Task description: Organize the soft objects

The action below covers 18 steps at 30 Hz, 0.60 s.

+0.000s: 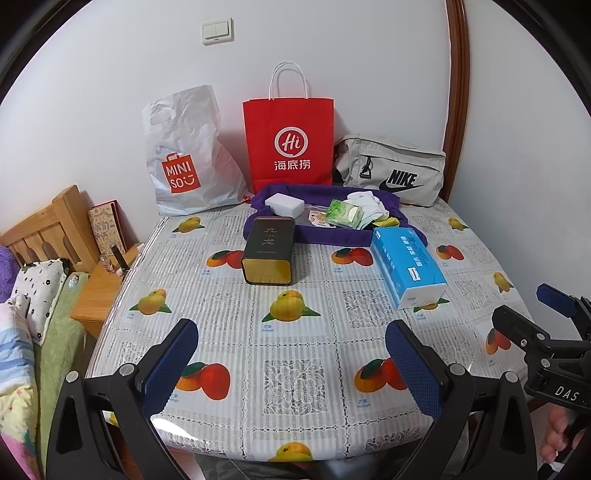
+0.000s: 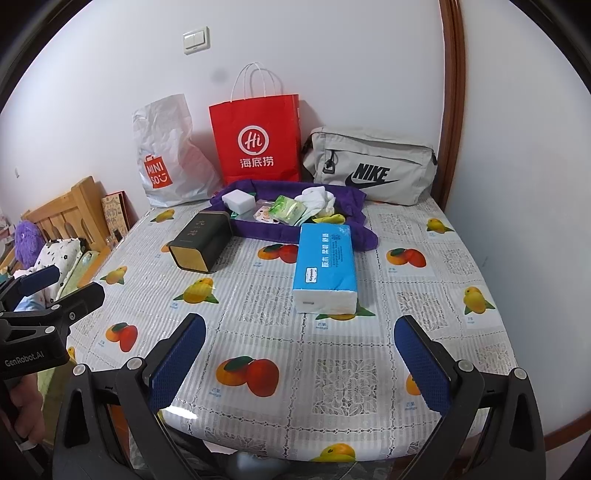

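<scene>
Fruit-print tablecloth [image 1: 295, 332] over the table. Against the back wall: crumpled white Miniso bag [image 1: 184, 155], upright red paper bag [image 1: 289, 142] with white handles, grey Nike pouch [image 1: 395, 171] lying at the right. Dark tea tin [image 1: 269, 251] lies on its side mid-table. Light switch [image 1: 218, 31] on wall. Wooden headboard [image 1: 44, 225] at left, a book [image 1: 107, 225] leaning beside it.

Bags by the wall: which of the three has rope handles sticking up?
The red paper bag in the middle. The white plastic Miniso bag has only a cut-out hole, and the grey Nike bag lies low.
</scene>
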Each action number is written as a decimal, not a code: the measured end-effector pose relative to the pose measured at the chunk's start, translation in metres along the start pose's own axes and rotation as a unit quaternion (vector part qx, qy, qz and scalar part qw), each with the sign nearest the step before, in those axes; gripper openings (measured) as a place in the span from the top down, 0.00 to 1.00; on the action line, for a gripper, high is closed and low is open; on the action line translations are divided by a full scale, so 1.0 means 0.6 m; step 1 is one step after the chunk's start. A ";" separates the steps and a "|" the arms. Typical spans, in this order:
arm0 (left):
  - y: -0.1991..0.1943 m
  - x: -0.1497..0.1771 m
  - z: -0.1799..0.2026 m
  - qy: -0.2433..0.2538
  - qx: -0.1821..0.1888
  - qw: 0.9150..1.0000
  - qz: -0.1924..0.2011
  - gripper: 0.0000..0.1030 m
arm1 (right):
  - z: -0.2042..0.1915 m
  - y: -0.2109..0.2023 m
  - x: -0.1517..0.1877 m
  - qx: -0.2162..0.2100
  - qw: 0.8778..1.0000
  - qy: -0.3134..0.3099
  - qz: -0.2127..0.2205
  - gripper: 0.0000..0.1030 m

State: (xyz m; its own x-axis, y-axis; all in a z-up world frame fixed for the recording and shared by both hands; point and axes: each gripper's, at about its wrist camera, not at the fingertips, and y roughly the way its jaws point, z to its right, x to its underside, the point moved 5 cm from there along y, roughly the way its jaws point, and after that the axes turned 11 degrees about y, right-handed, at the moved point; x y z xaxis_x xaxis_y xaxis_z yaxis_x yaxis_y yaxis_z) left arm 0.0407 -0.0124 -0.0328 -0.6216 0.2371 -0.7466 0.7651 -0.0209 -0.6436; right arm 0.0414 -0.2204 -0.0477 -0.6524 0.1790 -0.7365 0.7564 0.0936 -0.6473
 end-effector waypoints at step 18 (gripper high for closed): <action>-0.001 -0.001 -0.006 -0.001 -0.001 1.000 -0.001 0.01 | -0.002 -0.005 0.000 0.002 1.000 0.001 0.002 0.02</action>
State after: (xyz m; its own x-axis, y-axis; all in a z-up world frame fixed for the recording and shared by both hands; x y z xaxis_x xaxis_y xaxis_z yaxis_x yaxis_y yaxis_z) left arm 0.0411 -0.0091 -0.0316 -0.6231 0.2362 -0.7457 0.7644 -0.0184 -0.6445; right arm 0.0391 -0.2194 -0.0454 -0.6489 0.1808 -0.7391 0.7592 0.0893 -0.6447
